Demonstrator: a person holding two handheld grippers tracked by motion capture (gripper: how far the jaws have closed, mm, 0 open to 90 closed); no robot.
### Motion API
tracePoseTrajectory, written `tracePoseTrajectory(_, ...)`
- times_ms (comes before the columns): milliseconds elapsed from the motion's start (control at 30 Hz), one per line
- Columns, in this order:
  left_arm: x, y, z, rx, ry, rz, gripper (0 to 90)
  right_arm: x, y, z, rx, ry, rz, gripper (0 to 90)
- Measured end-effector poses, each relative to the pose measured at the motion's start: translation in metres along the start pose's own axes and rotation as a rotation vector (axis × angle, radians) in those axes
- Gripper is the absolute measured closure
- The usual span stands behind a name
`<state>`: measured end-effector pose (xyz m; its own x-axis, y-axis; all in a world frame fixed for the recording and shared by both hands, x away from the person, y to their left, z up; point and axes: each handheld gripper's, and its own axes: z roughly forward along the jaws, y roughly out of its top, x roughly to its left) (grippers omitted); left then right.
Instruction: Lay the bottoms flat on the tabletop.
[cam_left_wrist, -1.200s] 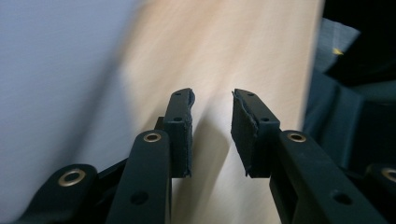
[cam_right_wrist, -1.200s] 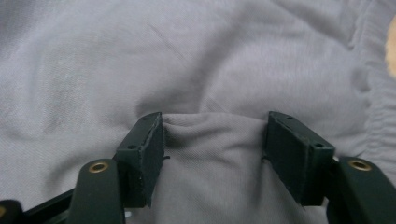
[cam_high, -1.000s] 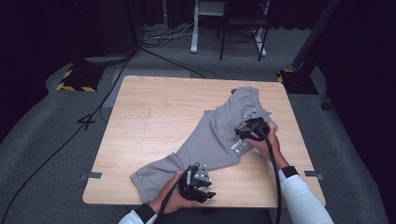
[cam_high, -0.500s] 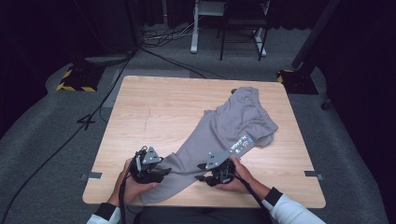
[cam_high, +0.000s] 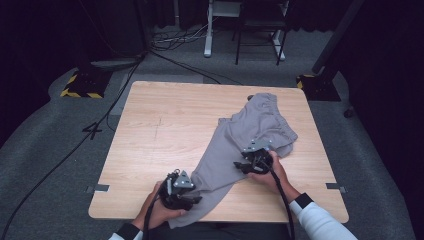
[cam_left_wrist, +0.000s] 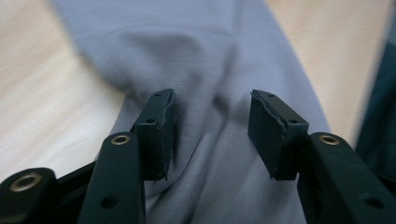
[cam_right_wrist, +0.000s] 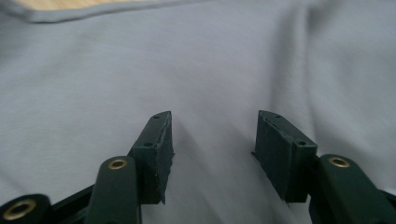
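A grey pair of trousers (cam_high: 240, 140) lies slantwise on the wooden table (cam_high: 165, 125), waistband at the far right, leg end at the near edge. My left gripper (cam_high: 192, 192) rests on the leg end near the front edge. Its jaws stand open over a fold of the grey cloth (cam_left_wrist: 210, 84), and my left gripper (cam_left_wrist: 212, 135) holds nothing. My right gripper (cam_high: 247, 162) sits on the middle of the garment. In the right gripper view the grey cloth (cam_right_wrist: 140, 60) spreads under my right gripper (cam_right_wrist: 215, 149), whose jaws stand open and apart.
The left half of the table is bare wood. Beyond the table stand a white desk leg (cam_high: 207, 30) and a chair (cam_high: 257, 30). Cables (cam_high: 170, 47) run over the grey floor, and a yellow-striped base (cam_high: 80, 85) sits at far left.
My left gripper has moved right along the front edge onto the leg end. My right gripper has moved right and farther up the garment, after coming down from the waistband a second ago.
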<state>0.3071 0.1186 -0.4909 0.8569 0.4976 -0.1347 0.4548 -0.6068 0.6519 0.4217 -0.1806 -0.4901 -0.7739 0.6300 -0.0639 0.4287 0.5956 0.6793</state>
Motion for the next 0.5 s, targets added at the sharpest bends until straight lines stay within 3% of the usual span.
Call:
tracePoseTrajectory(67,-0.013,0.006,0.008,0.004,-0.045,0.024,50.8,-0.005,-0.003,-0.003,0.005,0.005,0.004,45.8)
tracePoseTrajectory(100,-0.024,0.012,0.016,0.005,-0.097,0.042,50.8,-0.014,-0.011,-0.010,0.014,-0.001,0.020,45.5)
tracePoseTrajectory(133,-0.024,0.012,0.016,0.005,-0.097,0.042,50.8,-0.019,-0.015,-0.013,0.018,0.004,0.035,45.6)
tracePoseTrajectory(167,-0.034,0.019,0.024,0.010,-0.157,0.048,51.2,-0.023,-0.018,-0.017,0.021,0.013,0.040,45.5)
tracePoseTrajectory(200,-0.034,0.019,0.024,0.010,-0.157,0.048,51.9,-0.027,-0.021,-0.020,0.031,0.008,0.039,45.4)
tracePoseTrajectory(300,-0.046,0.030,0.034,0.030,-0.223,0.064,51.1,-0.035,-0.028,-0.027,0.045,0.001,0.051,45.3)
tracePoseTrajectory(367,-0.052,0.036,0.034,0.024,-0.228,0.097,48.9,-0.042,-0.034,-0.035,0.072,-0.001,0.059,43.8)
tracePoseTrajectory(400,-0.050,0.042,0.029,-0.009,-0.218,0.118,47.1,-0.051,-0.042,-0.042,0.086,0.001,0.083,43.8)
tracePoseTrajectory(500,-0.040,0.047,0.023,-0.042,-0.181,0.104,45.0,-0.059,-0.049,-0.050,0.106,-0.024,0.107,43.0)
